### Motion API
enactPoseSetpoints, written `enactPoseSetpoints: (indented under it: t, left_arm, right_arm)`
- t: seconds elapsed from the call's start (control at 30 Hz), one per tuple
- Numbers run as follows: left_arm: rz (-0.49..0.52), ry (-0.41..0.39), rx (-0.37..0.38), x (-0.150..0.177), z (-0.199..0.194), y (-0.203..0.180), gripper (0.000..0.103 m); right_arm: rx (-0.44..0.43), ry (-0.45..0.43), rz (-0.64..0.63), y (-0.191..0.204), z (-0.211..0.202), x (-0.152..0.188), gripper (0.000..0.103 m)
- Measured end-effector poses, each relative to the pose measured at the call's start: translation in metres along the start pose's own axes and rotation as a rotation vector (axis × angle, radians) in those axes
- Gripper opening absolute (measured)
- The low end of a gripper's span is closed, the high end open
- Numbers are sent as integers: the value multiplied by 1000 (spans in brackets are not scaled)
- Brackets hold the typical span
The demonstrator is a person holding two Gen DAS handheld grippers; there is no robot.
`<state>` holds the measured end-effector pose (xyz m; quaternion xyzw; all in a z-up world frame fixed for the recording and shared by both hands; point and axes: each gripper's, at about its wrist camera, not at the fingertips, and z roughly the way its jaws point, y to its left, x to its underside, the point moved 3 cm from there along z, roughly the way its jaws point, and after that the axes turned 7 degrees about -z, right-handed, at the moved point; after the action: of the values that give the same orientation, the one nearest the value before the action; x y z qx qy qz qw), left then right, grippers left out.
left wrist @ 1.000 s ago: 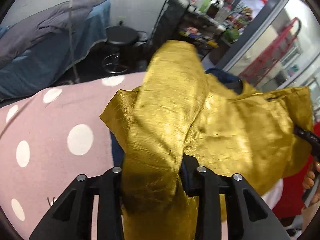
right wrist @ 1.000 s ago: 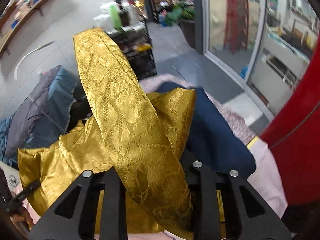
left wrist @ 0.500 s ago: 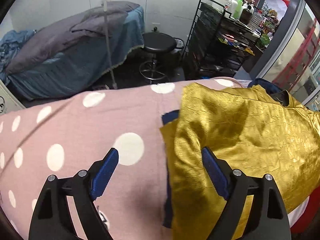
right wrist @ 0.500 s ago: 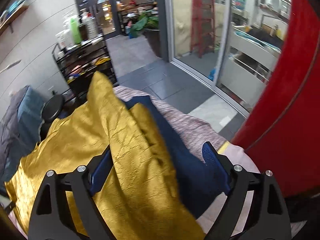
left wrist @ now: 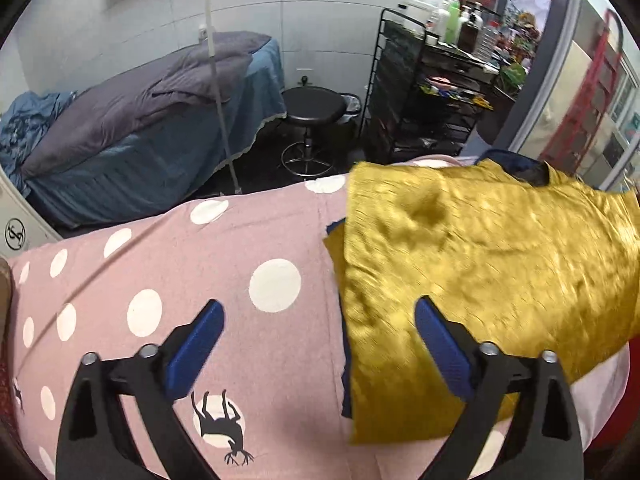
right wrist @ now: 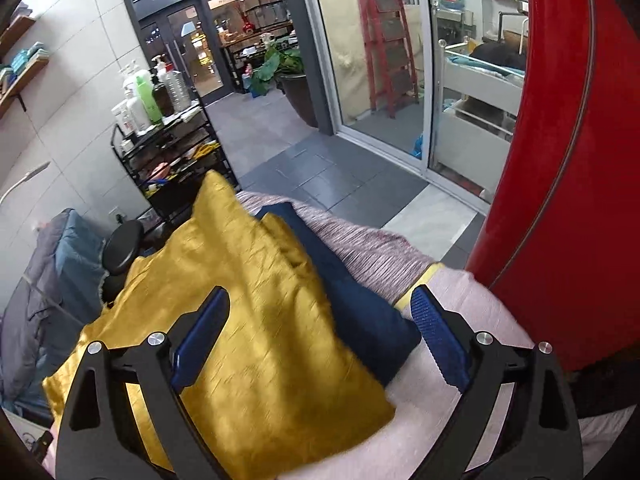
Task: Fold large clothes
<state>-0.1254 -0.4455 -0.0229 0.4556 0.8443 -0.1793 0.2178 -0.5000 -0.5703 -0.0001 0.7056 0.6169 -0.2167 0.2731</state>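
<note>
From the left wrist, the left gripper [left wrist: 316, 344] hangs with jaws opening and empty above the gold garment [left wrist: 480, 272], folded on the pink dotted cover [left wrist: 180, 264] — from the right wrist, the right gripper [right wrist: 320, 328], also opening with nothing between its jaws, hovers over the same fold, apparently released to settle flat.
</note>
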Motion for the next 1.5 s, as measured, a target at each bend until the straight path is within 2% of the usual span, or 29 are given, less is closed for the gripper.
enactPoseSetpoints:
  t: [0.1, 0.2, 0.3, 0.4, 0.5, 0.57, 0.73, 0.87, 1.03, 1.17, 1.33, 1.5]
  left_arm:
    - [30, 22, 4, 20, -12, -18, 96]
    - [67, 68, 16, 41, -17, -37, 96]
    - [98, 72, 17, 59, -29, -55, 96]
    - [142, 74, 15, 70, -41, -70, 96]
    - [177, 117, 64, 83, -51, -85, 96]
    - [198, 121, 63, 89, -58, -91, 96]
    - [281, 106, 32, 97, -74, -104, 96]
    - [290, 115, 59, 97, -85, -110, 96]
    - [317, 117, 51, 99, -90, -118, 96]
    - [291, 154, 21, 97, -89, -118, 96]
    - [263, 176, 61, 90, -89, -123, 96]
    - [253, 176, 68, 87, -90, -127, 96]
  right_arm:
    - [-35, 53, -33, 18, -9, 22, 91]
    - [-30, 102, -121, 44, -18, 49, 91]
    - [-58, 163, -254, 82, -26, 81, 91]
    - [-67, 184, -402, 115, -36, 105, 91]
    - [-56, 209, -546, 147, -48, 129, 91]
    - [-71, 212, -602, 162, -58, 140, 91]
    - [-105, 233, -603, 174, -75, 147, 91]
    - [-121, 252, -573, 173, -86, 150, 91]
    - [-107, 258, -567, 174, -96, 149, 91]
    - [-75, 251, -575, 171, -98, 144, 91]
    - [-52, 240, -585, 171, -98, 136, 91]
    - [-57, 239, -581, 171, -97, 133, 91]
